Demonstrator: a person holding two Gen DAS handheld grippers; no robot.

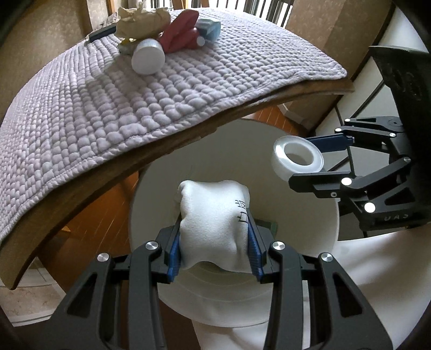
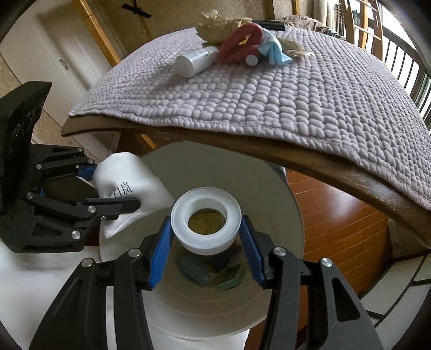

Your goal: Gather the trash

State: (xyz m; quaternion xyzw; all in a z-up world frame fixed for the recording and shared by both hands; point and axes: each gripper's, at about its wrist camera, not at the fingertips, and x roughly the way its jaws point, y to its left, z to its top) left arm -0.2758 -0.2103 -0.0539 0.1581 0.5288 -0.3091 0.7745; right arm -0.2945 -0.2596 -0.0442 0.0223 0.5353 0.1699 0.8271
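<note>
Overall, the surface point(image 1: 317, 88) was a wooden top covered by a lilac quilted mat point(image 1: 134, 94), filling the upper part of both views. Below its edge stood a white round bin point(image 2: 274, 269), mouth open upward, with wood floor point(image 2: 336, 215) beside it. Some boxes and wrappers point(image 2: 210, 269) already lay at the bottom of the bin.

Trash pile sat at the far end of the mat: crumpled brown paper point(image 1: 142, 21), a red folded item point(image 1: 180, 35) touching it, a light blue pack point(image 1: 210, 28) just beside the red one, and a white bottle point(image 1: 148, 56) lying on its side nearest the camera.

Left gripper point(image 1: 215, 242) pointed steeply down over the bin mouth. Its fingers point(image 1: 173, 255) were clenched on a white soft pouch point(image 1: 212, 223) with black printed characters; the pouch bulged above the blue pads.

Right gripper point(image 2: 207, 253) hung next to it, also over the bin mouth. Its fingers point(image 2: 161, 250) were clamped on a clear tape roll point(image 2: 206, 223), one pad on each side of the roll, hole facing up toward the camera. Bin contents showed through the hole.

Both items were held above the bin opening, clear of the mat.
</note>
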